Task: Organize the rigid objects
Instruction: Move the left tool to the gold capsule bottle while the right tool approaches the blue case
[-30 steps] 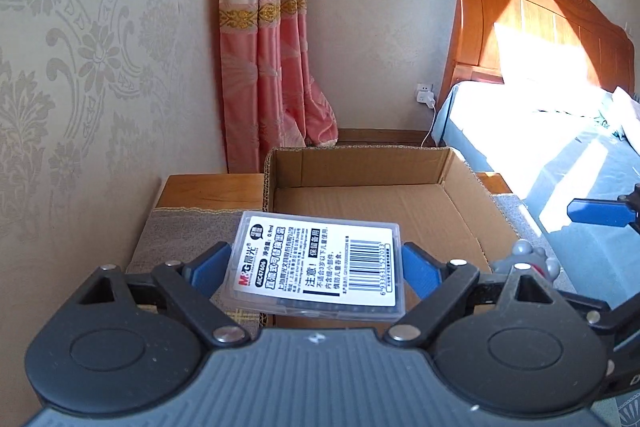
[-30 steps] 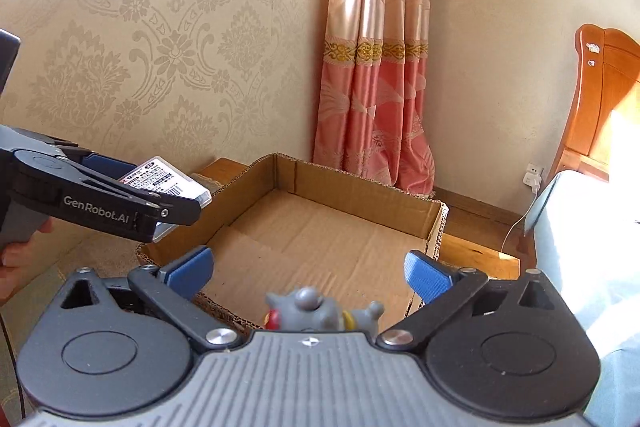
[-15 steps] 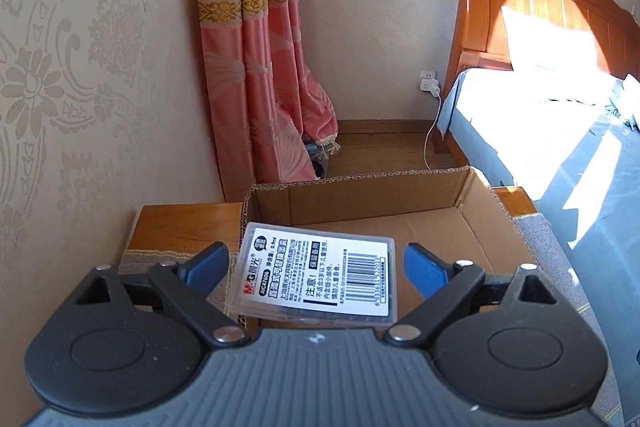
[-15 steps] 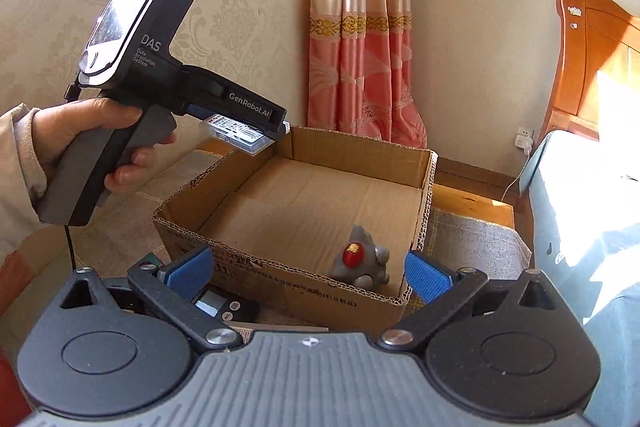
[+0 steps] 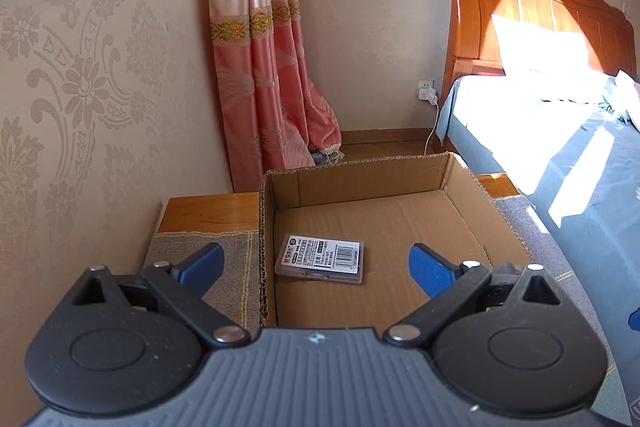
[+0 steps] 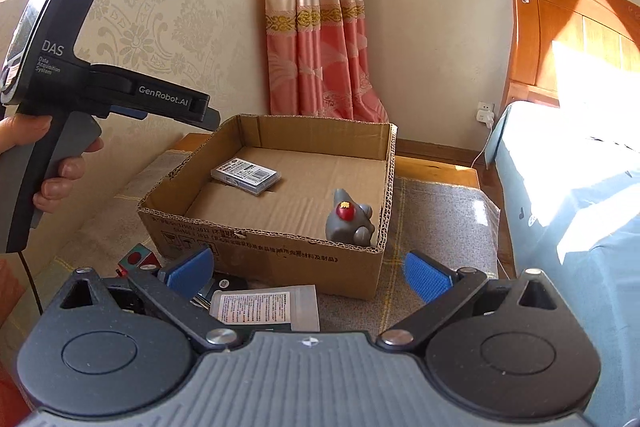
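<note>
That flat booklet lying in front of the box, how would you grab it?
Judging by its pose, the booklet lies flat on the mat, so the right gripper should probably come from above and pinch its two long side edges.

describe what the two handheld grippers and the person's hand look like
Both grippers, left gripper and right gripper, have black linkage arms with silver pivot pins, a ribbed grey body and blue textured finger pads. Seen from the right wrist, the left unit is black with a grey pistol handle, white "DAS" and "GenRobot.AI" lettering and a thin black cable. The bare hand grips it.
</note>
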{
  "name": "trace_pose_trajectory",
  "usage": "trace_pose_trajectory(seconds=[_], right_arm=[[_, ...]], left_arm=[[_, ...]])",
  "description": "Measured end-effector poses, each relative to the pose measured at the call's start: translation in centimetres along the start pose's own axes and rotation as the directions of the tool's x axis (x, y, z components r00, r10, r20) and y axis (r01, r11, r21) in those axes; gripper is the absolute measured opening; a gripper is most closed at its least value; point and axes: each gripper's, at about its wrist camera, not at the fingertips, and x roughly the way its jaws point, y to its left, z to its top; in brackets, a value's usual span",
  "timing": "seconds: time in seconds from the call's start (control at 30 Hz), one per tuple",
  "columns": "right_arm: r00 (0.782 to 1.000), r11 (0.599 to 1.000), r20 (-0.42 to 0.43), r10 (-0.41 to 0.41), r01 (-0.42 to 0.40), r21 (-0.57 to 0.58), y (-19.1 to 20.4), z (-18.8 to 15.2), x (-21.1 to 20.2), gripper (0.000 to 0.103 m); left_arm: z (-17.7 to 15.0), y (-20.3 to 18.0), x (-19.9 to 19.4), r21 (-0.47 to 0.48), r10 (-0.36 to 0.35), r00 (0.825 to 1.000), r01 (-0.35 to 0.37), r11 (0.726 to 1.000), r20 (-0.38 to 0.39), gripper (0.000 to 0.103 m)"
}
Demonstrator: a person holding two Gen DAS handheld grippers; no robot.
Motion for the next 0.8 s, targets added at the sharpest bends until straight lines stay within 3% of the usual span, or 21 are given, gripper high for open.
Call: trace_pose_trajectory(seconds=[0.13, 0.37, 0.6, 0.8], right_arm=[[0.998, 0.998, -0.011, -0.059, 0.059, 0.011, 0.7, -1.8, -0.6, 0.103], [0.998, 0.999, -0.056, -0.033, 0.034, 0.027, 1.3, -4.5, -1.0, 0.103], [0.997, 0.999, -0.066, -0.037, 0.039, 0.020, 1.6, -6.7, -1.5, 0.103], [0.994, 0.999, -0.101, -0.041, 0.039, -0.018, 2.1, -8.2, -0.9, 0.103]], left_arm=[[-2.3, -0.3, -2.3, 0.001, 0.013, 1.000, -0.013, 1.000, 0.010, 0.099], [-8.0, -0.6, -4.8, -0.034, 0.027, 0.999, -0.028, 0.999, -0.032, 0.099], [-14.0, -1.1, -6.6, -0.031, -0.019, 0.993, 0.015, 0.999, -0.119, 0.099], [-18.3, -1.9, -8.6, 0.027, -0.046, 0.984, 0.052, 0.998, -0.174, 0.099]])
